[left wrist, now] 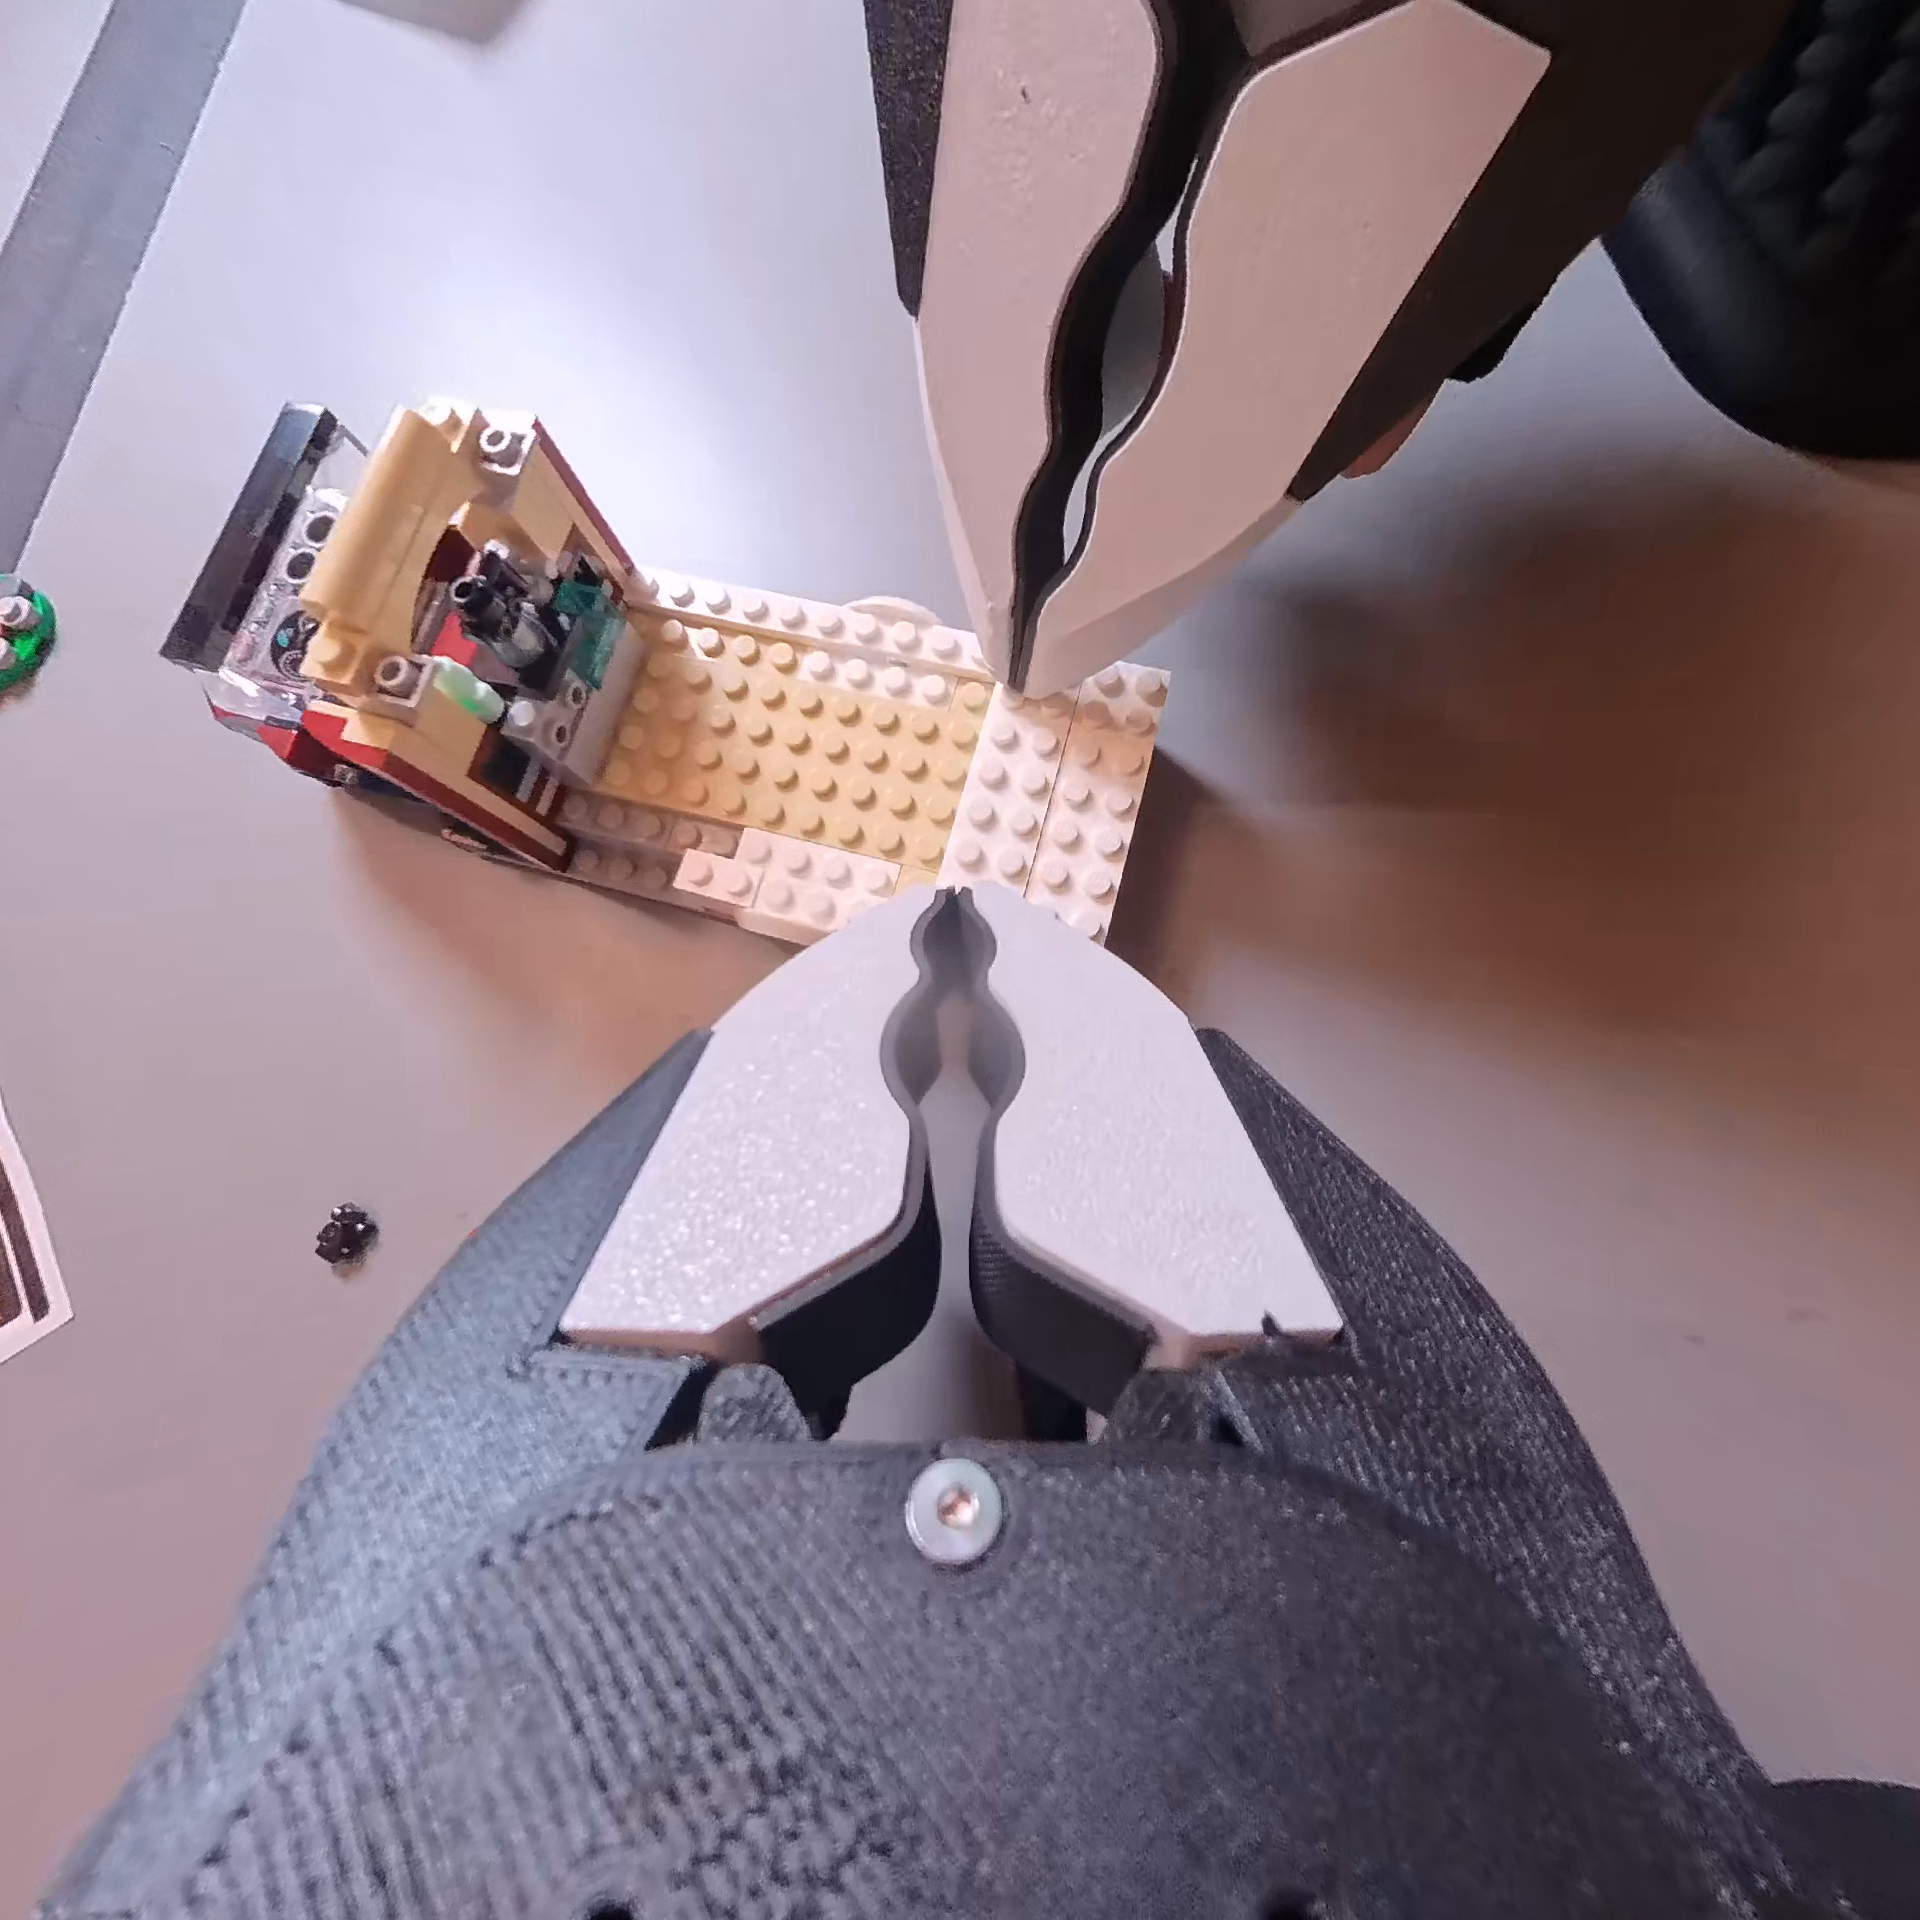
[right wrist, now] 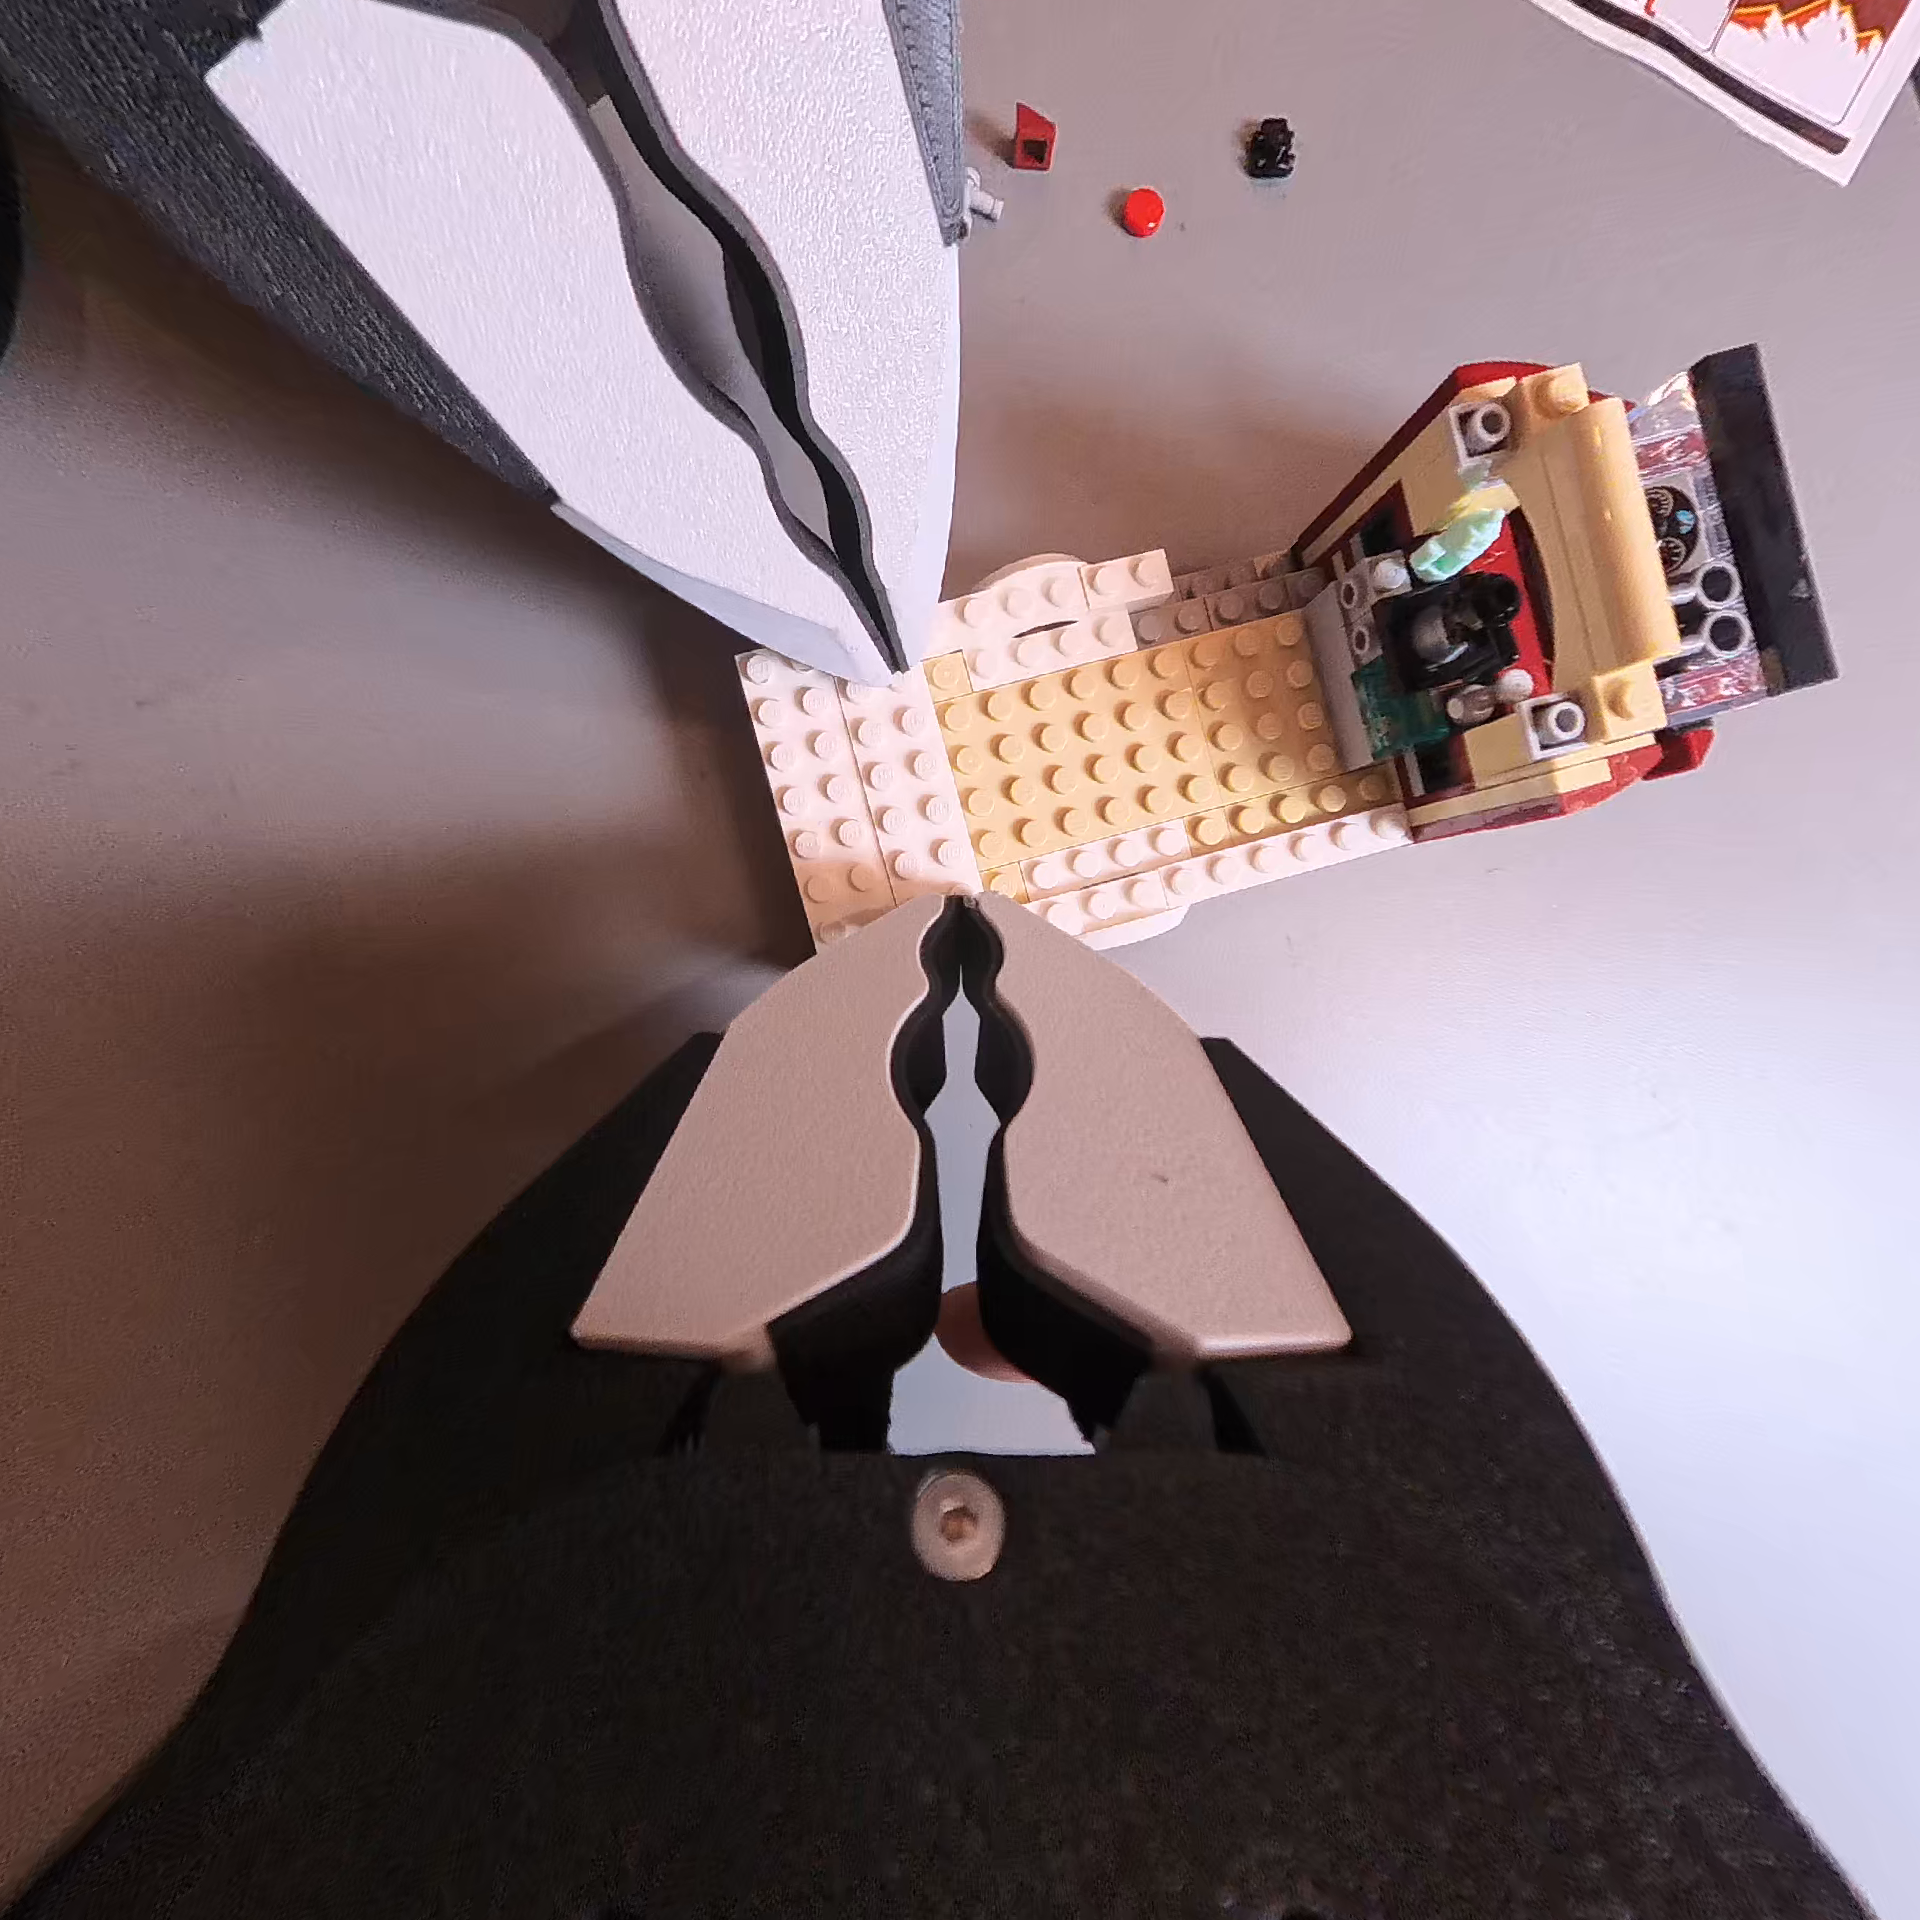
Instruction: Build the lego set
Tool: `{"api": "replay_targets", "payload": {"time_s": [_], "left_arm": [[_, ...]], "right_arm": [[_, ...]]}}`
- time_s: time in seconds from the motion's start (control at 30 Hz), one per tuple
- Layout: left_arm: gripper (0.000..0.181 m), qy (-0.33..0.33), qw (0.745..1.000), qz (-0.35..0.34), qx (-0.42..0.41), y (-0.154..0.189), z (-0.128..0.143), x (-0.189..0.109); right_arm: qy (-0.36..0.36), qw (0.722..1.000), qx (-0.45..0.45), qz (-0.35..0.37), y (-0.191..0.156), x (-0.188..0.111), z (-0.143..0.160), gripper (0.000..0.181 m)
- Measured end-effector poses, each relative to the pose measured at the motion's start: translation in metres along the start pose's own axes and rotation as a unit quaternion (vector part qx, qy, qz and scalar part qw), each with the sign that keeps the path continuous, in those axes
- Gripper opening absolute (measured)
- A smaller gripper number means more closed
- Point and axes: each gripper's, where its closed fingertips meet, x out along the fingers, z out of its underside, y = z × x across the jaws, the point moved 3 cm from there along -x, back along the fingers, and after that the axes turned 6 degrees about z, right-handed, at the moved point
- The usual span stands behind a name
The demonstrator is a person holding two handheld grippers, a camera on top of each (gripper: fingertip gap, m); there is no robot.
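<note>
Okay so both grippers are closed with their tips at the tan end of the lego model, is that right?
Not quite: the left gripper and right gripper are closed, but their tips are at the white end of the lego model, as the right wrist view shows.

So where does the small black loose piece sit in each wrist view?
Left wrist view: the small black piece lies at lower left on the table, near the paper sheet.
Right wrist view: it lies at the top, right of the red round piece.
Shared landmark: the lego build, with both shut grippers at its white end.
</note>
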Motion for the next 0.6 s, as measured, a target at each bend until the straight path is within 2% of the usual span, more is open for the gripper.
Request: {"api": "replay_targets", "payload": {"time_s": [0.23, 0.33, 0.6], "left_arm": [[0.002, 0.003, 1.0, -0.001, 0.005, 0.0, 0.0, 0.0], [0.002, 0.003, 1.0, 0.001, 0.002, 0.0, 0.0, 0.001], [0.002, 0.003, 1.0, 0.001, 0.0, 0.0, 0.0, 0.001]], "right_arm": [[0.019, 1.0, 0.007, -0.005, 0.002, 0.0, -0.001, 0.0], [0.051, 0.998, 0.015, -0.018, -0.002, -0.004, -0.014, 0.0], [0.023, 1.0, -0.004, -0.016, -0.004, 0.01, -0.017, 0.0]]}}
